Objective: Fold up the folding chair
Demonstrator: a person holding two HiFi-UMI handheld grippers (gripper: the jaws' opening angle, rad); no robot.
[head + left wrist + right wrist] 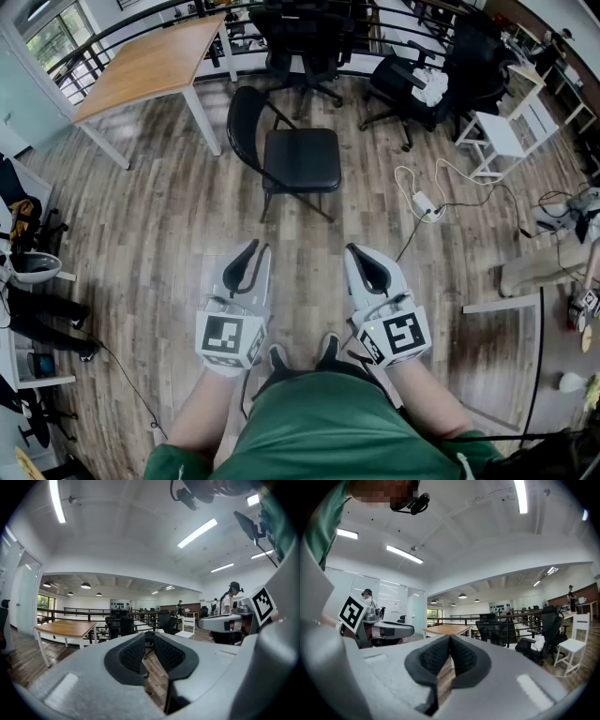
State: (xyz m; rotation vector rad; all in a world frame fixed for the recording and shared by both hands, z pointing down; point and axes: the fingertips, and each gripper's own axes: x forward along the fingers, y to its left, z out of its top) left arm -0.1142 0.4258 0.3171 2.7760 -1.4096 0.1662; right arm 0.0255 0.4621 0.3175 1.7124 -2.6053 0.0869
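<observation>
A black folding chair (298,157) stands unfolded on the wood floor ahead of me, its seat flat and its backrest (242,120) to the left. My left gripper (253,248) and right gripper (359,253) are held side by side, well short of the chair and level, each shut with nothing between its jaws. In the left gripper view the left gripper (150,637) shows its black pads nearly touching at the tips, with the chair mostly hidden behind them. In the right gripper view the right gripper (449,639) has its pads pressed together.
A wooden table (150,64) stands at the back left. Black office chairs (403,84) line the railing behind the folding chair, and a white chair (506,131) is at the right. A white power strip with cables (427,204) lies on the floor right of the chair.
</observation>
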